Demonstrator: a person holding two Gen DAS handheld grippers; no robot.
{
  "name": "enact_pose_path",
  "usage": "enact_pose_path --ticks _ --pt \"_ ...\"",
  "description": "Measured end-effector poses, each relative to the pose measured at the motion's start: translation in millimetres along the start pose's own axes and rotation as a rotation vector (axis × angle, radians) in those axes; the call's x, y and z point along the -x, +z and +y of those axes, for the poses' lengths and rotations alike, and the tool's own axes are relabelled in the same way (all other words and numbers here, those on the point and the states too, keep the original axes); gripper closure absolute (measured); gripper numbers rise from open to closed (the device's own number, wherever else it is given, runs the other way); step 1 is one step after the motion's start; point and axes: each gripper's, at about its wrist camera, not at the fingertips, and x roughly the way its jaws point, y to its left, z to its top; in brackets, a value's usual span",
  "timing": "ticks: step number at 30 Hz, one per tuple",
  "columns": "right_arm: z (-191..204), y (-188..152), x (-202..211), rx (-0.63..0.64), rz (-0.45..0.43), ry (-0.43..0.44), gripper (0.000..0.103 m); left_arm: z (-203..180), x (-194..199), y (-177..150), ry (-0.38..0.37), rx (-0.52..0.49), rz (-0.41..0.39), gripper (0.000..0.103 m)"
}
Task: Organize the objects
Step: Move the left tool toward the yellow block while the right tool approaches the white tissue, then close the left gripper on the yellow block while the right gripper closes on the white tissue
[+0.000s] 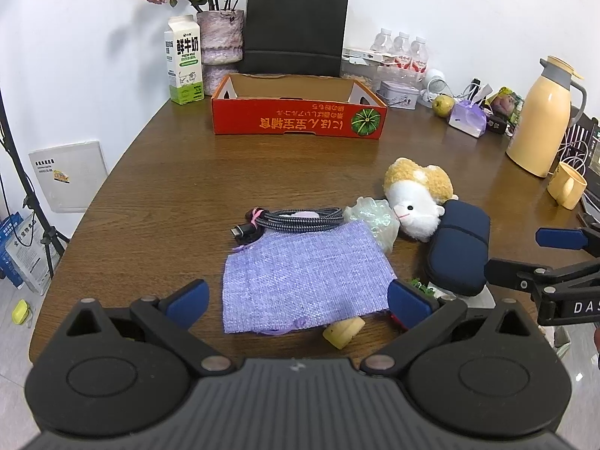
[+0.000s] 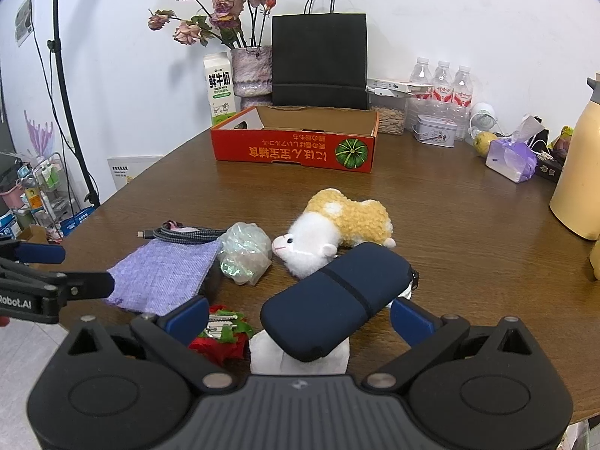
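Left gripper point(image 1: 298, 300) open over purple cloth point(image 1: 305, 277); right gripper point(image 2: 300, 318) open around blue case point(image 2: 333, 303), near table's front edge.

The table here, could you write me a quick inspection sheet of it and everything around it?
Surface: brown wooden table, bare in the middle.
Job's things: purple woven pouch, navy zip case, plush sheep, crinkled plastic wrap, red-and-green trinket, small yellow piece; the open red carton stands behind them.
Clutter: milk carton, vase of dried roses, black paper bag, water bottles, tin, pear, tissue pack, yellow thermos, mug.
Grippers: left gripper open over the pouch; right gripper open around the case.
Cables: braided cable, coiled and tied.
Surroundings: white wall, light stand.
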Motion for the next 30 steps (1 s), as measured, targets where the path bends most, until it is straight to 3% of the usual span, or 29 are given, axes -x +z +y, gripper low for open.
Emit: enact_pose_path --ticks 19,30 --pt "-5 -24 -4 0.007 0.010 -0.033 0.000 -1 -1 -16 -0.008 -0.023 0.010 0.000" --pt "-7 -46 -24 0.011 0.076 -0.051 0.000 1 -14 -32 -0.020 -0.004 0.058 0.000"
